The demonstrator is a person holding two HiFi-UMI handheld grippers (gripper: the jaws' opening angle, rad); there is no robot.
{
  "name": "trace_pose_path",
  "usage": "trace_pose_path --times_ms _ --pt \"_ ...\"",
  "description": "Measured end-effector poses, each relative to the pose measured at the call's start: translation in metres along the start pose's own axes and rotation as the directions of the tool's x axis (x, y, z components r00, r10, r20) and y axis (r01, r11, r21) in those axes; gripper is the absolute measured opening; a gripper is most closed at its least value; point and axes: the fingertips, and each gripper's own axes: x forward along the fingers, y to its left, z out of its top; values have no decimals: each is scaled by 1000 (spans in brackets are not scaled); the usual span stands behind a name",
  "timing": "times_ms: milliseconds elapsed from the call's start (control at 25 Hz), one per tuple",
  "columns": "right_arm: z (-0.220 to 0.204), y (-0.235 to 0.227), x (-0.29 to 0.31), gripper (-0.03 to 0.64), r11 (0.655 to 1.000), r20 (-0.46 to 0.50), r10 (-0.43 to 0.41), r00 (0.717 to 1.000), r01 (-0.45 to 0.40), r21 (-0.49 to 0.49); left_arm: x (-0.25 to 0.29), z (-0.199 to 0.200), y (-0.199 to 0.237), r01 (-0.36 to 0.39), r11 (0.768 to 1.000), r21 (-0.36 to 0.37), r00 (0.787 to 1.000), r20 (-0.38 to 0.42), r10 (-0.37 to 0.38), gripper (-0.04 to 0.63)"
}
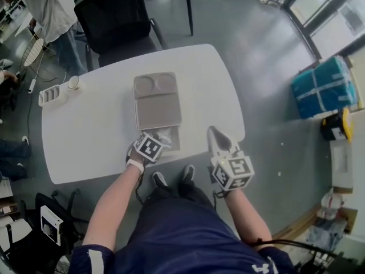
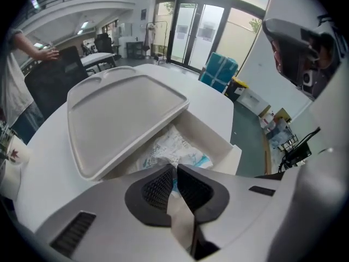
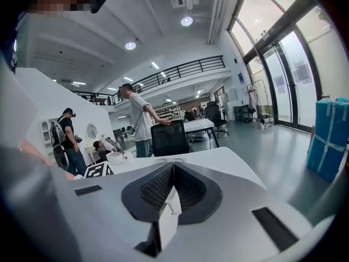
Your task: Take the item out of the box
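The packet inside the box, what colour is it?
White packet with blue markings; the left gripper view shows it best.

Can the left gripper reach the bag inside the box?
Probably yes: the lid is tipped up, leaving the box open, and the left gripper seems pinched on the bag.

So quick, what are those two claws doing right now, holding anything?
Left gripper: closed on the plastic packet in the box.
Right gripper: closed, empty.
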Motion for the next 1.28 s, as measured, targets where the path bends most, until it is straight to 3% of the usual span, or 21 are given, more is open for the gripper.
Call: trace_pose_path --times_ms 760,1000,1160,1280 --pt "3 40 21 17 992 -18 115 993 -115 -42 -53 -16 -12 50 994 -94 997 68 -44 46" --pt "13 56 32 17 986 -14 154 988 -155 -64 -85 -9 2 -16 994 -104 989 146 32 46" --pt "21 69 39 17 980 -7 183 983 -183 -77 -110 -16 8 -35 987 -159 982 180 64 46" --pt "29 80 44 17 975 0 202 979 -201 -92 -138 -15 14 -62 981 -182 965 240 106 46"
